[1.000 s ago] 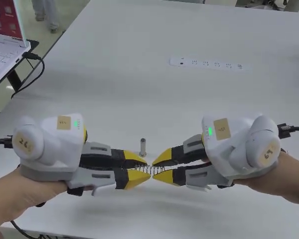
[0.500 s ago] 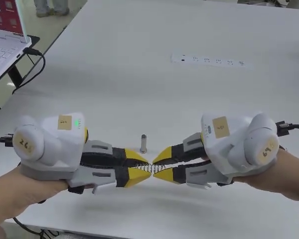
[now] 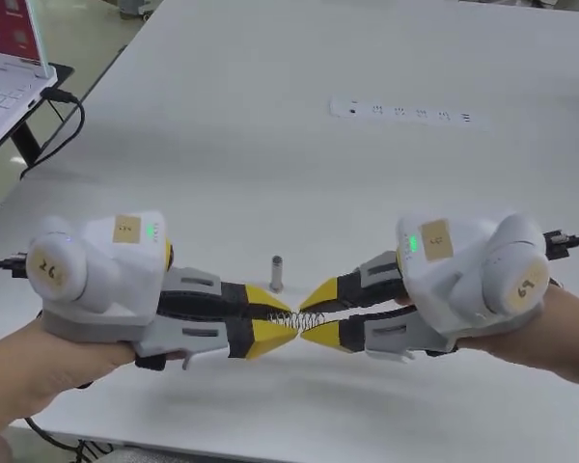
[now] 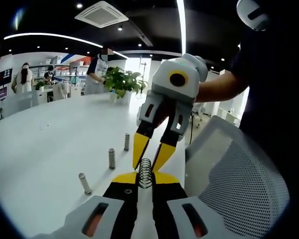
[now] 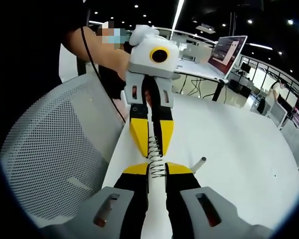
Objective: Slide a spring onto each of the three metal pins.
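Wire spring (image 5: 155, 149) — left tongs (image 4: 144, 179), right tongs (image 5: 157, 169) clamp it.

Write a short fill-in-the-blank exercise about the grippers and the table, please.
The left gripper and the right gripper hold one ____ between their yellow tips.
In the left gripper view, ____ metal pins stand on the white table.
In the head view, a white ____ with sockets lies beyond the grippers.
Missing words: spring; three; power strip.
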A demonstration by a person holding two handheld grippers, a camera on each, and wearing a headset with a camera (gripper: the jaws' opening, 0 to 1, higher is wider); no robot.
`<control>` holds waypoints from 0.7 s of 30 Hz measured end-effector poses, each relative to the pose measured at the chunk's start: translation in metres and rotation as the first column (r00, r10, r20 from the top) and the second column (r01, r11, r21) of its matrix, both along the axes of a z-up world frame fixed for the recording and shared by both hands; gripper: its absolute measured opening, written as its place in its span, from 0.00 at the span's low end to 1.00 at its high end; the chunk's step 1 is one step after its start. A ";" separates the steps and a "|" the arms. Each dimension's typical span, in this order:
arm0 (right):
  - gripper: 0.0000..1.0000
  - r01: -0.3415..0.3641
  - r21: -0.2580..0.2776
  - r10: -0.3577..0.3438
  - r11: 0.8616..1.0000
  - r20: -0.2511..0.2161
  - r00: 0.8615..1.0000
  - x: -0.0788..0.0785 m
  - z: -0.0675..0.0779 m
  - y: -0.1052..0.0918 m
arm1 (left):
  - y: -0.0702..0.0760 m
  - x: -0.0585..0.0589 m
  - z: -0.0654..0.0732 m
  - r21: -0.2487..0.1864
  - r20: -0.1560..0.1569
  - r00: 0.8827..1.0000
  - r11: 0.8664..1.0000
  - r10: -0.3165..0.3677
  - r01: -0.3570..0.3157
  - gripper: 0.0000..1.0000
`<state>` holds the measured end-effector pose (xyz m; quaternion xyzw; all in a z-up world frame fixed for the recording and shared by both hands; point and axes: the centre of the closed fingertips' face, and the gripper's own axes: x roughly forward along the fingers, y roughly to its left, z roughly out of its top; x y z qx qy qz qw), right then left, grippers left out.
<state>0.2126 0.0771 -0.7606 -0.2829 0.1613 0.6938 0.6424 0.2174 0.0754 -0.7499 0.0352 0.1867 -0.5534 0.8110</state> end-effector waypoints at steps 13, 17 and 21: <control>0.07 0.060 0.012 -0.059 0.998 -0.069 0.996 0.004 -0.003 -0.009 | -0.001 0.000 0.005 -0.026 -0.012 1.000 1.000 -0.002 0.001 0.02; 0.06 0.069 0.033 -0.066 0.997 -0.089 0.994 0.005 -0.002 -0.010 | -0.001 -0.001 0.005 -0.030 -0.018 1.000 1.000 0.002 -0.003 0.02; 0.06 0.080 0.048 -0.075 0.996 -0.105 0.992 0.005 0.002 -0.010 | -0.001 -0.001 0.006 -0.040 -0.017 1.000 0.999 0.004 -0.005 0.02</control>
